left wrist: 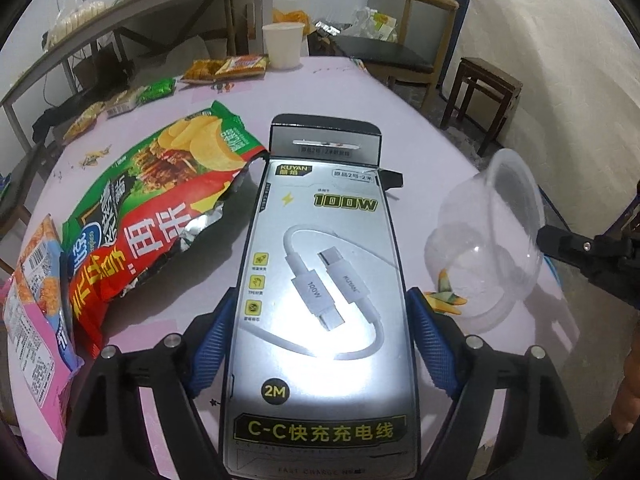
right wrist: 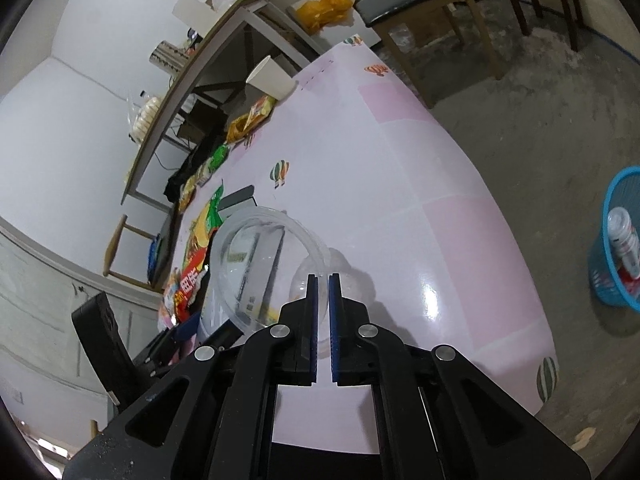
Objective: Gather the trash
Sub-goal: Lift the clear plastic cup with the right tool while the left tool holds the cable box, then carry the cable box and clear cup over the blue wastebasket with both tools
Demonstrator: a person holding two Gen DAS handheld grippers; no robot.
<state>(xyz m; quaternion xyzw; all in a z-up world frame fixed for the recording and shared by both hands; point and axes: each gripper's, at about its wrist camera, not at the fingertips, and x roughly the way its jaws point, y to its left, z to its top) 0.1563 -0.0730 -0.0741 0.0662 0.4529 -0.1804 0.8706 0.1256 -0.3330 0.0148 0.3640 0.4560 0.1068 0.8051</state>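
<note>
A grey cable box (left wrist: 328, 208) printed "100W" lies lengthwise between the blue pads (left wrist: 216, 340) of my left gripper (left wrist: 322, 296), which press on its two long edges above the pink table (left wrist: 400, 92). To its right a clear plastic bowl (left wrist: 488, 240) hangs tilted on its side. My right gripper (right wrist: 323, 278) is shut on the thin wall of that bowl (right wrist: 256, 264), and its black finger (left wrist: 560, 240) shows at the bowl's rim in the left wrist view. An open green and red chip bag (left wrist: 160, 200) lies left of the box.
A pink snack packet (left wrist: 36, 320) lies at the near left and more wrappers (left wrist: 224, 70) at the far edge beside a white paper cup (left wrist: 282, 46). On the floor to the right stands a blue basket (right wrist: 608, 216) holding a bottle. Chair and stool (left wrist: 484, 92) stand beyond the table.
</note>
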